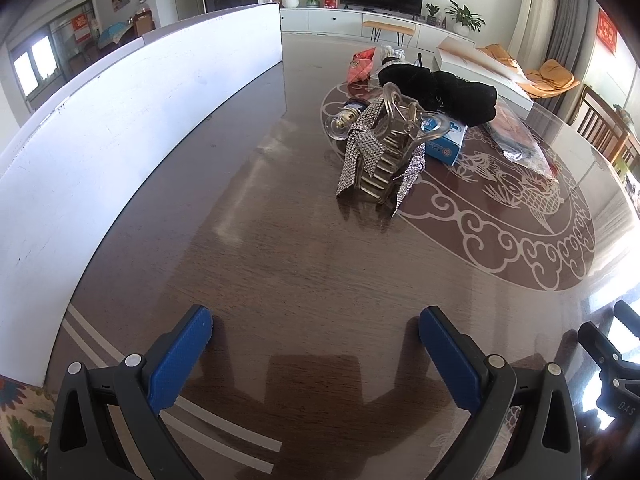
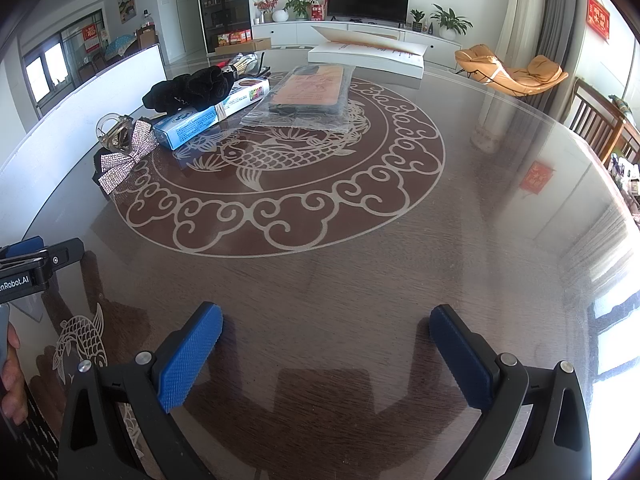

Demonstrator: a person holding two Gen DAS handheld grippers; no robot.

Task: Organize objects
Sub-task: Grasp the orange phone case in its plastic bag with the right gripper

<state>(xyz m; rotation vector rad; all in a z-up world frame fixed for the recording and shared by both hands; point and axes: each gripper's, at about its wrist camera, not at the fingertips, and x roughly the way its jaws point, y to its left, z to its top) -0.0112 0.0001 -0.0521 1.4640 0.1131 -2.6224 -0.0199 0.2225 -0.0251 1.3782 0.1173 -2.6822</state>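
Observation:
A clear hair claw with a rhinestone bow (image 1: 380, 148) stands on the dark round table (image 1: 280, 264), ahead of my open, empty left gripper (image 1: 316, 328). Behind it lie a blue and white box (image 1: 446, 140), a black velvet scrunchie (image 1: 440, 88) and a red packet (image 1: 362, 65). In the right wrist view the hair claw (image 2: 120, 144), the blue box (image 2: 212, 114), the scrunchie (image 2: 188, 88) and a plastic-wrapped flat pack (image 2: 308, 96) lie far ahead to the left. My right gripper (image 2: 326, 328) is open and empty above the table.
A white board (image 1: 132, 120) stands upright along the table's left side. A white flat box (image 2: 366, 56) lies at the table's far edge. The left gripper's body (image 2: 28, 268) shows at the right wrist view's left edge. Wooden chairs (image 2: 596, 120) stand at right.

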